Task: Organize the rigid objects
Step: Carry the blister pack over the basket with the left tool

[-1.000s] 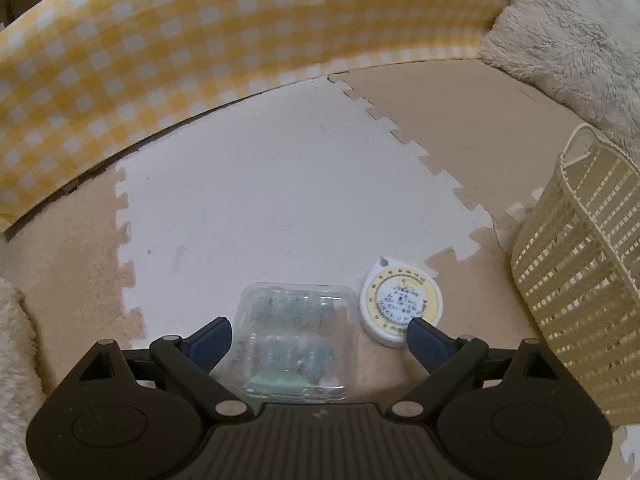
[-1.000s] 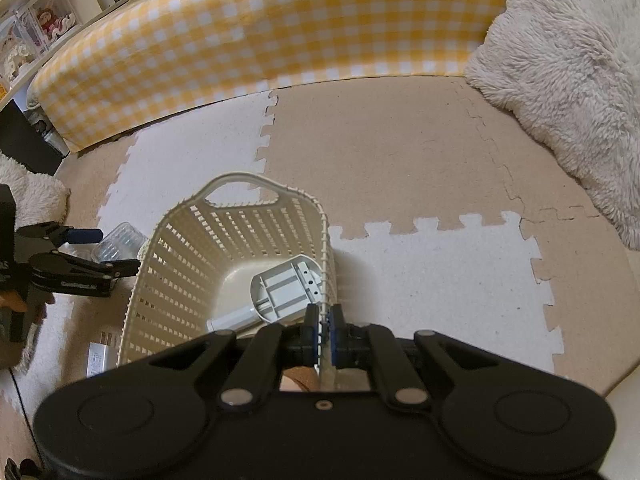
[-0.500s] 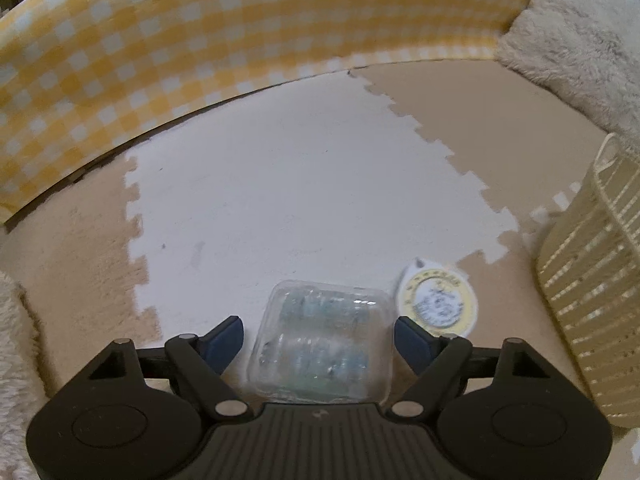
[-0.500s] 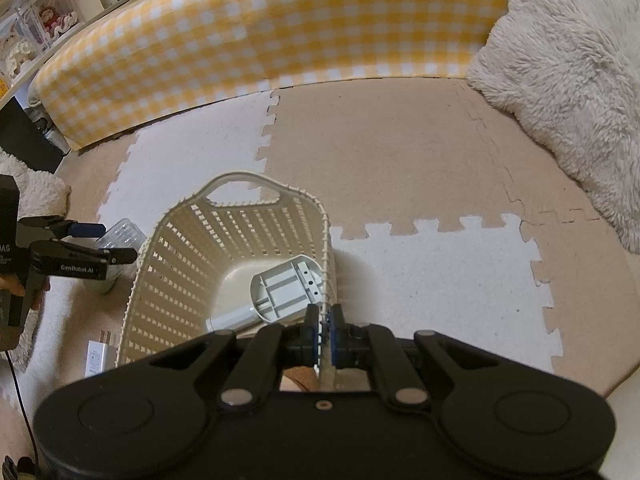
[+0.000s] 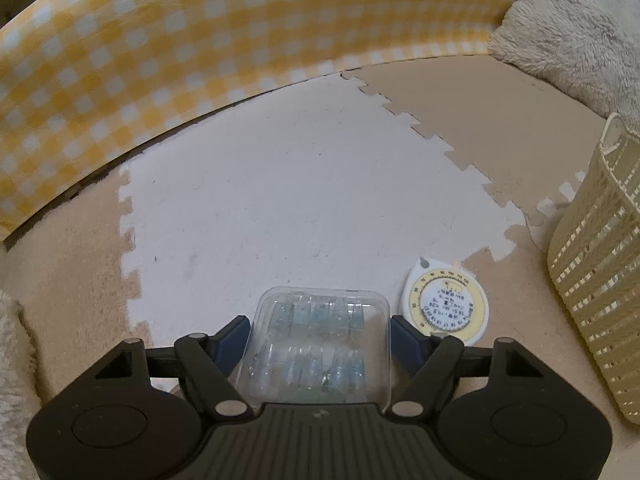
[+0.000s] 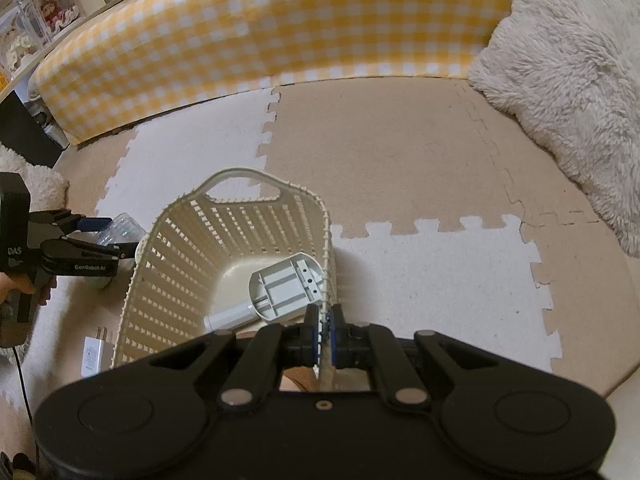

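Soft floor mat (image 6: 400,152) made of white and tan puzzle squares, hooked together with little teeth. Long yellow and white checked cushion (image 5: 168,60) running along the far edge of the mat. Big fluffy cream rug (image 6: 568,92) heaped up on the right. Another fluffy bit (image 5: 12,360) at the near left. Far off in the left corner, shelves (image 6: 44,28) with clear boxes and what looks like a doll inside, too small to tell for sure. Dark box (image 6: 24,132) below the shelves.
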A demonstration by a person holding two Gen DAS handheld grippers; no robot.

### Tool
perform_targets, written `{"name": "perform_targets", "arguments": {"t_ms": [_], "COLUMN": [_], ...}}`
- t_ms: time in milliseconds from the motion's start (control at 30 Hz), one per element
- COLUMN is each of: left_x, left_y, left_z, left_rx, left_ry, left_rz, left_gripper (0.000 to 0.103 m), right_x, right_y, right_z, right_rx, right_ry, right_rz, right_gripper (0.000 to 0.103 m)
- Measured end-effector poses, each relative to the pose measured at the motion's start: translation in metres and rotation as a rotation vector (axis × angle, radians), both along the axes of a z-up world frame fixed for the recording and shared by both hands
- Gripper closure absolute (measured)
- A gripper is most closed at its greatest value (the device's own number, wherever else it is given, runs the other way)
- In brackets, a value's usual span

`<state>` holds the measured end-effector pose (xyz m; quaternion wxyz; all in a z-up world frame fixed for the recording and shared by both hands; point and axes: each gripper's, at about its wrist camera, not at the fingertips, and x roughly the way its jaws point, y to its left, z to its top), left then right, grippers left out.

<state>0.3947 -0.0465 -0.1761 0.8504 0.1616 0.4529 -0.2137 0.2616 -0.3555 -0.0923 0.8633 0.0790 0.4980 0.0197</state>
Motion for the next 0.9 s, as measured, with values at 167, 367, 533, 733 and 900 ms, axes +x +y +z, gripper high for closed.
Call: {"name": "perform_targets", "arguments": {"t_ms": [167,367,533,733,900], "left_x": [-0.002,-0.011,-0.025,-0.055,-0.086], "left_y": [0.0,-0.001,-0.01,-0.034,-0.059], "left_z": [0.01,0.037,0.062,0.092,0.108], "left_rx": [-0.035,-0.127,-0.184,-0.298,-0.345], "left_ry": [-0.018,-0.042,-0.064,-0.064,-0.066], "left_rz": [0.037,0.081,0.099,0.099,0.059], "left_gripper": [0.028,0.028,0.028,0.028,0.028], "right_x": [0.0,0.0,0.0,0.0,0.0], "right_y": [0.0,-0.002,-0.002,-0.005,-0.008], "right_z": [0.0,-0.001,-0.001,-0.001,-0.002], "right_rx": [0.002,0.012,0.017,0.031,0.05], "right_ry": [-0.001,0.0,0.0,0.001,0.001], "right_rz": [-0.003,-0.008,-0.013,-0.021,-0.031], "right_gripper": [0.097,0.098,0.098,0.098,0.097]}}
